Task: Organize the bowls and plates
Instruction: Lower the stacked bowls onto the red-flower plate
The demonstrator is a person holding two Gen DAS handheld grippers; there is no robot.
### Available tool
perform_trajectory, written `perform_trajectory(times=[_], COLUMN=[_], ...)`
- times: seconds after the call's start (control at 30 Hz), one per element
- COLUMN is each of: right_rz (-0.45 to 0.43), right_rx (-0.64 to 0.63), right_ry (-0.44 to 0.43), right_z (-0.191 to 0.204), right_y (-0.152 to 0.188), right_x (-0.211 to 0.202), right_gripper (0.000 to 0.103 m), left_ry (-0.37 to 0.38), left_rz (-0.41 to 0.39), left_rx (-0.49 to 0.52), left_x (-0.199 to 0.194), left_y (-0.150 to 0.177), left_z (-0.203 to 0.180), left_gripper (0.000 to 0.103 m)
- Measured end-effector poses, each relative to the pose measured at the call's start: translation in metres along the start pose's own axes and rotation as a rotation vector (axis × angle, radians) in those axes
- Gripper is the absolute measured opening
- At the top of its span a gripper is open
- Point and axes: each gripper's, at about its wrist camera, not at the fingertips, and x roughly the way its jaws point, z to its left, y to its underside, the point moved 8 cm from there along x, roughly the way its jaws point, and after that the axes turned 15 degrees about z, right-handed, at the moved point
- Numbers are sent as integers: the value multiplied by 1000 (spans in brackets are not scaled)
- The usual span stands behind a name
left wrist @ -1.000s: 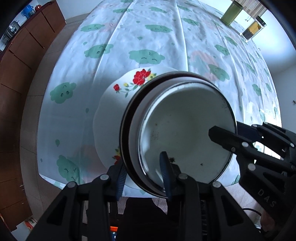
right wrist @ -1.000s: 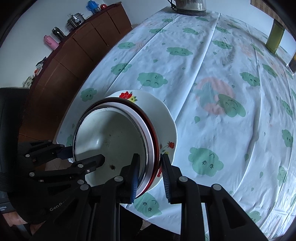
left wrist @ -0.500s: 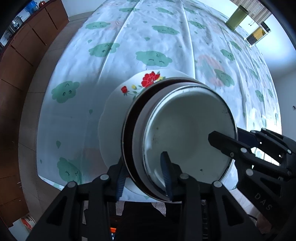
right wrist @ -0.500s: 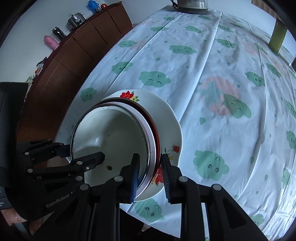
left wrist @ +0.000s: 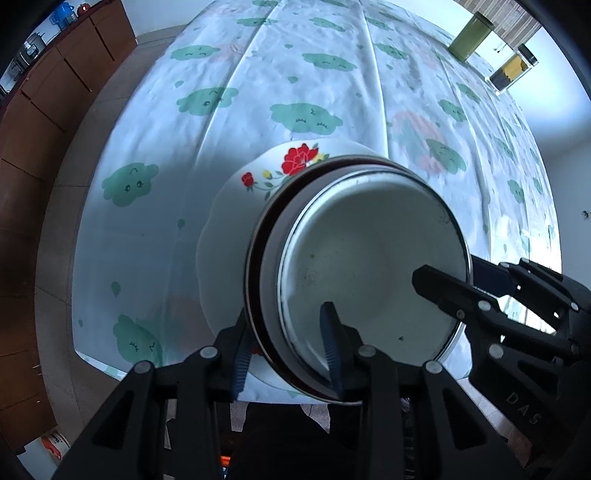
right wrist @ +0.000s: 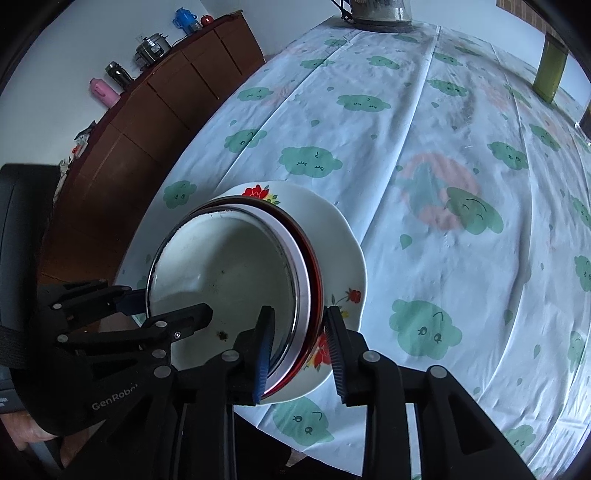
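Several nested bowls stand on a flowered white plate (left wrist: 229, 236) (right wrist: 343, 251) near the table's front edge. The top one is a white enamel bowl (left wrist: 369, 266) (right wrist: 229, 266) with a metal rim, and a red-rimmed bowl (right wrist: 314, 266) shows beneath it. My left gripper (left wrist: 286, 349) points down and is shut on the stack's near-left wall, one pad inside, one outside. My right gripper (right wrist: 299, 349) straddles the wall on the other side; its jaws are opening, and the outer pad stands a little off the red rim. Each gripper also shows in the other's view: right (left wrist: 447, 273), left (right wrist: 166, 302).
The cloud-print tablecloth (left wrist: 295, 74) runs far back. A green tumbler (left wrist: 471, 37) and a jar (left wrist: 511, 70) stand at the far right, a glass pot (right wrist: 380, 11) at the far end. A wooden sideboard (right wrist: 166, 103) lines the left. The table's front edge lies just below the plate.
The right gripper's jaws have spread slightly, so its outer pad no longer presses the rim. The left grip, the bowls and the plate look unchanged.
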Motion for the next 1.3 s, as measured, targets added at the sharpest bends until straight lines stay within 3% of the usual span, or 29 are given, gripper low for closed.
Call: perform_trajectory(times=[0.4,0.5,0.57,0.93,1.3], right_rz=[-1,-2,-6,-17,-120], right_rx=[9,14,16,21,15], right_ry=[2,3,9,34,107], right_z=[1,1,0,1,4], right_y=[2,3,4,10,22], right_x=[2,2,2,-1,-23], right_gripper=[33,35,42,45,45], left_ry=[9,2,-2,4,-9], left_rz=[-9,-17,-22,-32,-156], left_rx=[3,-1,-9,-10,41], left_x=[-2,-4,-4,-7,-33], left_y=[2,2,2,5,10], left_z=[2,3,6,10,7], left_gripper=[37,42,49,55,55])
